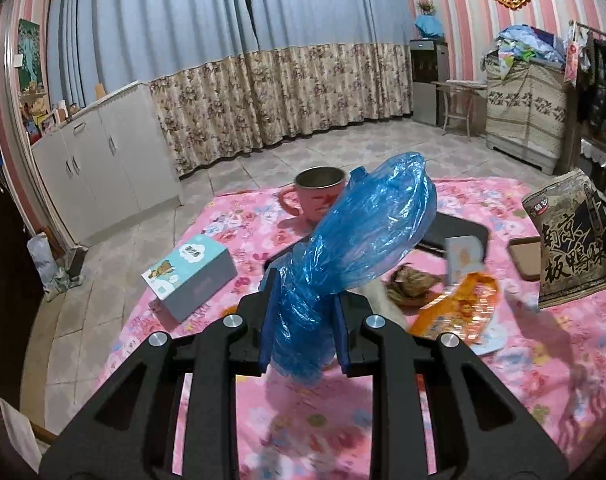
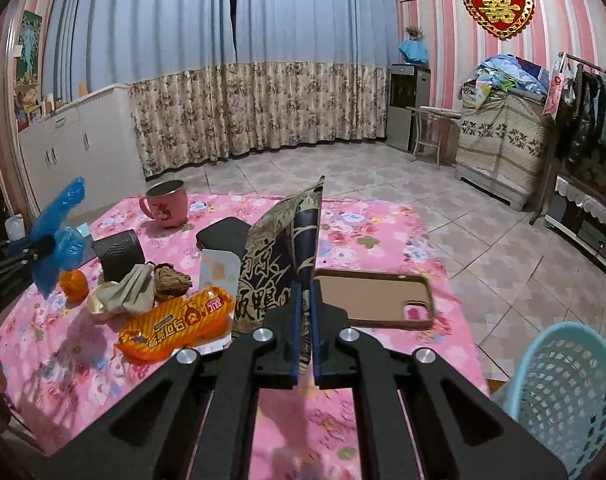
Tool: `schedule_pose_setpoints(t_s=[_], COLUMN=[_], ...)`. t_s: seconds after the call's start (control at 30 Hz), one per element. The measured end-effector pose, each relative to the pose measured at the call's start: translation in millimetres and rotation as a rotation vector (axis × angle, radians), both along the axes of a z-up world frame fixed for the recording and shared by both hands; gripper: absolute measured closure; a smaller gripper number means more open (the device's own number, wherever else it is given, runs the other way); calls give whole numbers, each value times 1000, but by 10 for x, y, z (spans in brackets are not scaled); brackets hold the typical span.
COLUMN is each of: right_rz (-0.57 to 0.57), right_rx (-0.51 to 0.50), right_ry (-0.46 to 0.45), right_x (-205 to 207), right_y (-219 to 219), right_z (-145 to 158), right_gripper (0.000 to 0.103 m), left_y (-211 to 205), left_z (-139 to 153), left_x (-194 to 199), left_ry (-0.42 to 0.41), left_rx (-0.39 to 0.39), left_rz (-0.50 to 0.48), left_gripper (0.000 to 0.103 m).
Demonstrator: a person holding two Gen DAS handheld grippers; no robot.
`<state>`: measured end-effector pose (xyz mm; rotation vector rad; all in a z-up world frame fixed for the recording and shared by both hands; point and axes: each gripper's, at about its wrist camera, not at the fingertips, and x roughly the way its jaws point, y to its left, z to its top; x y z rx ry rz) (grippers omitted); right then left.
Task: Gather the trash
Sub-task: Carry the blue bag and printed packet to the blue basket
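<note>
Both grips made, nothing binned yet.
Left hand-held gripper (image 1: pixel 303 328) clamped a crumpled blue plastic bag (image 1: pixel 363 232); right hand-held gripper (image 2: pixel 306 332) pinched a dark printed snack packet (image 2: pixel 279 256), lifted above the table (image 2: pixel 363 232). Light-blue mesh plastic basket (image 2: pixel 563 392) looked empty; orange wrapper (image 2: pixel 175 324) and crumpled tissue (image 2: pixel 131 288) remained.

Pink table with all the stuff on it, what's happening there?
Someone is clearing trash with a gripper in each hand. The left gripper is shut on a blue bag, lifted off the pink cloth. The right gripper pinches a snack packet. An orange wrapper and crumpled bits lie on the cloth. A blue basket stands by the table on the right.
</note>
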<state>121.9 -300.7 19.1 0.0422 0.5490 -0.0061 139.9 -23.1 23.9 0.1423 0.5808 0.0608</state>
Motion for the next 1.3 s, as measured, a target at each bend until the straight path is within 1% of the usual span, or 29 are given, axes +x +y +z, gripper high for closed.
schedule_pose_setpoints(t_s=[0.1,0.27,0.43,0.57,0.7,0.8,0.93,1.1,1.3], right_rz=[-19,-61,-119,-183,-248,-303,-365,-438,-487], right_rx=[20,7,2,8,7,6,8,0,16], right_ry=[-4,-16,-29,-28,-33,-38,-31,-16,4], right_x=[-158,-398,-645,-838,-1028,-1196,-1356,-1525,-1647], right_y=[-195,-443,-767,-1110,-1397,-1621,-1859,-2129,-2386], right_z=[57,180,263,280,313,331,314,216,48], right_gripper=[99,99,99,99,99,99,99,99,99], left_y=[-157,-463,-871,-1183,-1493,-1739,-2077,-2488,-2968], left_z=[27,99,222,278,281,230,172,105,16], left_x=[-116,-267,-386,-464,-523,-568,-597,-687,-780], left_ry=[-5,-12,-40,-39,-37,-27,-8,4,18], left_rx=[17,23,30,10,10,1,-7,-19,7], left_rz=[-17,-54,-121,-181,-235,-279,-342,-430,-518], left_gripper=[80,80,80,80,80,80,80,80,80])
